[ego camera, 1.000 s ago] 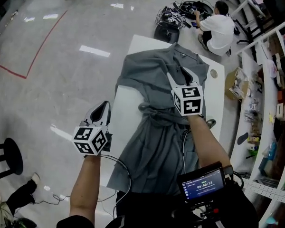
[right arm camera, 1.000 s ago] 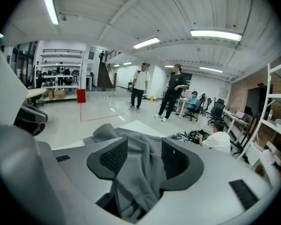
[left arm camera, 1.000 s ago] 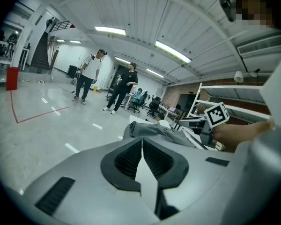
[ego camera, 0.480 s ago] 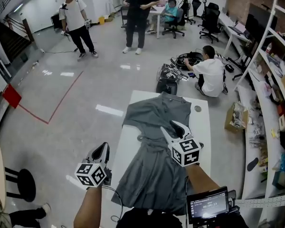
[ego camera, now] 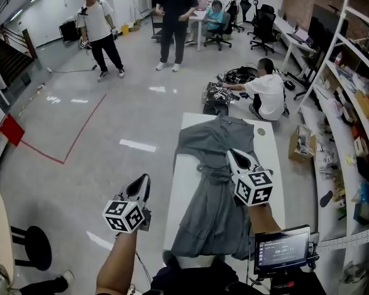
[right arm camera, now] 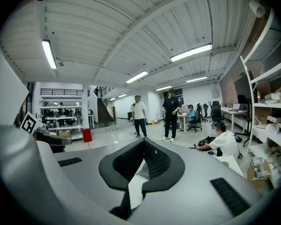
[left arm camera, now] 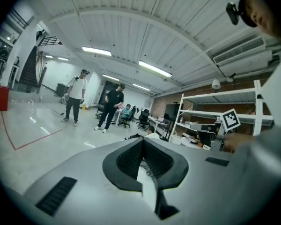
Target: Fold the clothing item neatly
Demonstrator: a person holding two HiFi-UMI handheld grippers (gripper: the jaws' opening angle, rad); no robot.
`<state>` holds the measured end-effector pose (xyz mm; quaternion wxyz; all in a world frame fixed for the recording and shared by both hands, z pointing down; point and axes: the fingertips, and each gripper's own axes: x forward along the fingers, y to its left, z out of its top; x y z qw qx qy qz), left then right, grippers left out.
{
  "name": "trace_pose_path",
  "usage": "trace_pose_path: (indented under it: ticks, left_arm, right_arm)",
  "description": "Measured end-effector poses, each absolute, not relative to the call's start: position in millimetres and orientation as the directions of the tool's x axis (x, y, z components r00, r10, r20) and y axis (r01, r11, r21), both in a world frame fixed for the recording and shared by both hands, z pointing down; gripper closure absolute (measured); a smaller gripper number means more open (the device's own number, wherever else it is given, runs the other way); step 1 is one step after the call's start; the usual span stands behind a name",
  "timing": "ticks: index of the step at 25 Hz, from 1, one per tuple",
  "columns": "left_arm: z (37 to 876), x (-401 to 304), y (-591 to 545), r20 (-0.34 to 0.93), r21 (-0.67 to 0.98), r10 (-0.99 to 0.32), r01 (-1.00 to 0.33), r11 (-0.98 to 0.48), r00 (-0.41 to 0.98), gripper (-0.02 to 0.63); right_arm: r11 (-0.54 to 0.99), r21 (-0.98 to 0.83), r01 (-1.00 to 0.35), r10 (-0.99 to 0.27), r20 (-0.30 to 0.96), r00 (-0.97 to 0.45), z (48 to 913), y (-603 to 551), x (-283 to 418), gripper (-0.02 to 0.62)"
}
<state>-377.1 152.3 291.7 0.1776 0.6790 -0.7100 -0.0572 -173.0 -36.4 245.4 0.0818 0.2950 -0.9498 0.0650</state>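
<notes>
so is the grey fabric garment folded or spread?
Spread: the grey fabric garment lies full length along the white rectangular table, collar at the far end.

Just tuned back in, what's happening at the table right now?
A person stands at the end of a white table with a gripper in each hand. A grey garment lies spread lengthwise on it, not yet folded. Neither gripper holds it: the left gripper is shut and empty, off the table's left side, and the right gripper, above the garment, has just closed its jaws with nothing between them.
</notes>
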Motion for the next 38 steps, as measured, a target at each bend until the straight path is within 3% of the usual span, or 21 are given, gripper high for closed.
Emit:
trace_pose_path:
  ticks: [9,18,25,30,34,35,38]
  left_arm:
    - [282,-420,139,0.149,0.306,-0.988,-0.952,0.010,0.037,0.611]
    - [310,-427,92,0.208,0.401,-0.978,-0.913,0.081,0.004,0.612]
    - [445,-472,55,0.369,0.391,-0.929,-0.905,0.167,-0.012,0.611]
    - [586,-489,16,0.496,0.335,-0.865,-0.936,0.108,0.078,0.609]
    - [672,-463,-12,0.542,0.357,-0.824,-0.933,0.047,0.166,0.500]
    - [691,-455,-17,0.555,0.348,-0.812,-0.937,0.031,0.180,0.435]
    - [741,-437,-32,0.601,0.317,-0.774,-0.948,0.000,0.201,0.367]
  right_arm:
    - [0.793,-0.129,-0.596,-0.577,0.155,-0.802,232,-7,-199,0.588]
    - [0.819,-0.119,-0.561,-0.546,0.137,-0.827,247,-54,-196,0.588]
    - [0.825,-0.112,-0.553,-0.520,0.232,-0.822,293,-60,-246,0.588]
    - [0.800,-0.159,-0.579,-0.533,0.254,-0.807,333,-81,-297,0.588]
    - [0.793,-0.138,-0.594,-0.540,0.293,-0.789,363,-94,-313,0.588]
    - [0.794,-0.130,-0.593,-0.538,0.301,-0.787,371,-96,-316,0.588]
    - [0.786,-0.117,-0.608,-0.552,0.312,-0.773,392,-105,-316,0.588]
